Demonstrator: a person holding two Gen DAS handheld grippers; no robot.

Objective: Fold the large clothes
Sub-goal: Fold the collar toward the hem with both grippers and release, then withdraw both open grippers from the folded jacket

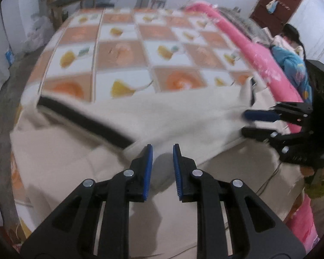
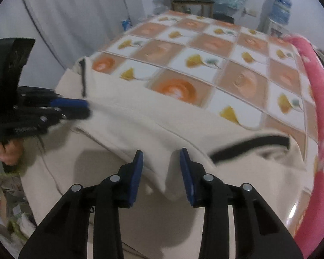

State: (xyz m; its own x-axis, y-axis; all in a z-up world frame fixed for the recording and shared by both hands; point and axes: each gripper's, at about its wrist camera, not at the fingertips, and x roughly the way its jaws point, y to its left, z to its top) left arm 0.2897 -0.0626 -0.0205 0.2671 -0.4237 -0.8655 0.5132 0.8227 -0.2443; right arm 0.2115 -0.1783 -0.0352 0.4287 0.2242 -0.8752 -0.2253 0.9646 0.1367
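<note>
A large cream garment (image 1: 162,116) with black trim bands (image 1: 86,120) lies across the near end of a bed; it also shows in the right wrist view (image 2: 153,120). A folded-over layer sits on top of the lower layer. My left gripper (image 1: 162,151) is open, its blue pads on either side of a fold edge. My right gripper (image 2: 162,157) is open around a hanging point of cloth. Each gripper shows in the other's view, the right one (image 1: 248,123) and the left one (image 2: 84,108), both at the garment's edge.
The bed has a checked cover (image 1: 140,49) with orange and yellow prints. A pink blanket roll (image 1: 259,60) runs along the right side, also in the right wrist view (image 2: 319,108). A person in blue (image 1: 296,64) sits beyond it. A white curtain (image 2: 75,10) hangs at the left.
</note>
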